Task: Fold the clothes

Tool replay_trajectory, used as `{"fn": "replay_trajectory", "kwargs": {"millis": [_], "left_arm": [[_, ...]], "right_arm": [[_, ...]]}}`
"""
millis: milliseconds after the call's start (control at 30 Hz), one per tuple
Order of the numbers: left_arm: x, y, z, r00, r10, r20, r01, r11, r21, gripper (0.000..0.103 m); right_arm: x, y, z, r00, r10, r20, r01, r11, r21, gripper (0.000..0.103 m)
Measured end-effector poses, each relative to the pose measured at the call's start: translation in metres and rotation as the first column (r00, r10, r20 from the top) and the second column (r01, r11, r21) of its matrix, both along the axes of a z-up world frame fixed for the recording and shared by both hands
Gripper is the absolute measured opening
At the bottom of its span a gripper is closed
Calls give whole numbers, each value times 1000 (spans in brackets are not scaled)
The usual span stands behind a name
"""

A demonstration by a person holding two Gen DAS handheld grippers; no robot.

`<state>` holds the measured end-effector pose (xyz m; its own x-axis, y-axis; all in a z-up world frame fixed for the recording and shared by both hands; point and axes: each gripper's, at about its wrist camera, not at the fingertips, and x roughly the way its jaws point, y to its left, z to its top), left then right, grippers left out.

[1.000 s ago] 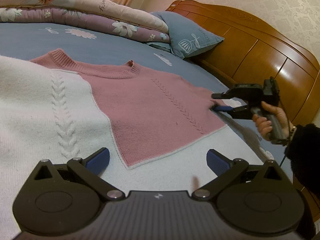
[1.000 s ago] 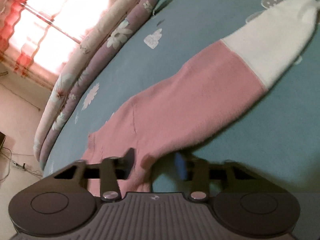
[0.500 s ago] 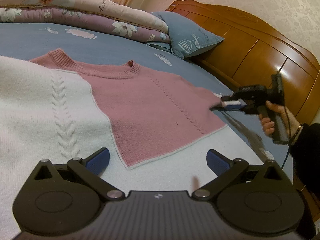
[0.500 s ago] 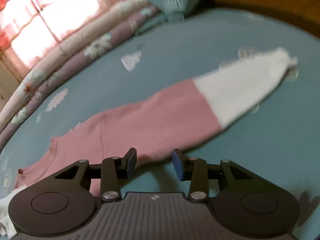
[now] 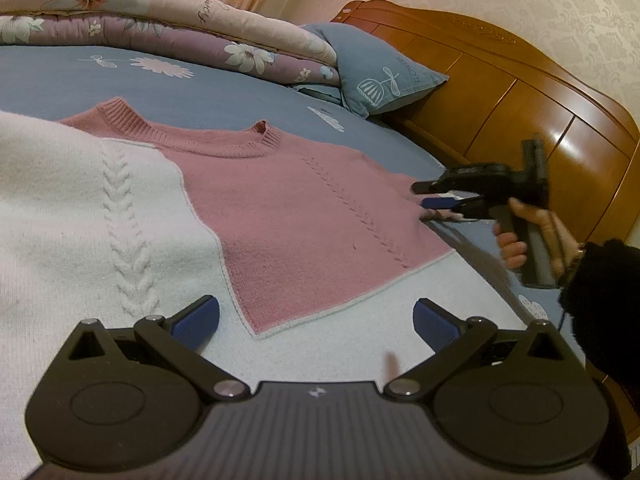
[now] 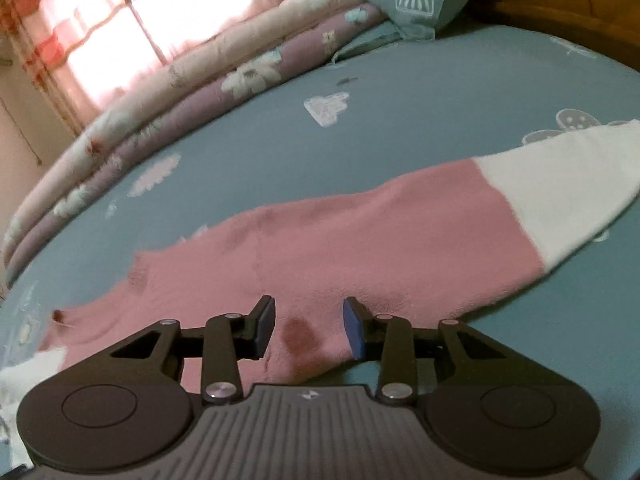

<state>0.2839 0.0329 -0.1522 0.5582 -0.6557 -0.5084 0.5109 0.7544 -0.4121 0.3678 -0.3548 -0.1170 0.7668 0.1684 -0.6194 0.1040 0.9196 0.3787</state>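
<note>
While the pink-and-white sweater (image 5: 304, 216) lies spread flat on the blue bed sheet (image 5: 192, 92), collar toward the far side, its right sleeve (image 6: 400, 236) stretches out across the sheet with a white cuff end. The left hand-held gripper (image 5: 316, 318) sits over the sweater's near white hem, jaws wide, nothing between them. The right hand-held gripper (image 6: 308, 326), gripped by a hand (image 5: 532, 236) at the sweater's right edge, has just been opening; its jaws stand part-way apart above the sleeve's pink knit, not clamping it. A folded floral quilt (image 5: 172, 28) and a pillow (image 5: 376, 72) lie at the far side beside the wooden headboard (image 5: 520, 100).
</note>
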Motion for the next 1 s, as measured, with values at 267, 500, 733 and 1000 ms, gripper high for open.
{"fn": "replay_trajectory", "kwargs": {"millis": [267,500,733,1000], "left_arm": [[-1,0,0,1000,3,1,-3,1000,2,102],[0,1,0,1000,4,-1,-4,1000,-3,102],[0,1,0,1000,4,-1,-4,1000,-3,102],[-1,1,1,1000,4,0,-4,1000,-1,102]], "right_arm": [[-56,28,-10,988,133,-78,-136,990,-35,41],[-73,45,-11,987,120,-105,-136,978,-156,13],[-71,45,-8,993,41,-110,-56,989,-138,21],[-55,56,0,985,167,-38,-170,981,-89,21]]}}
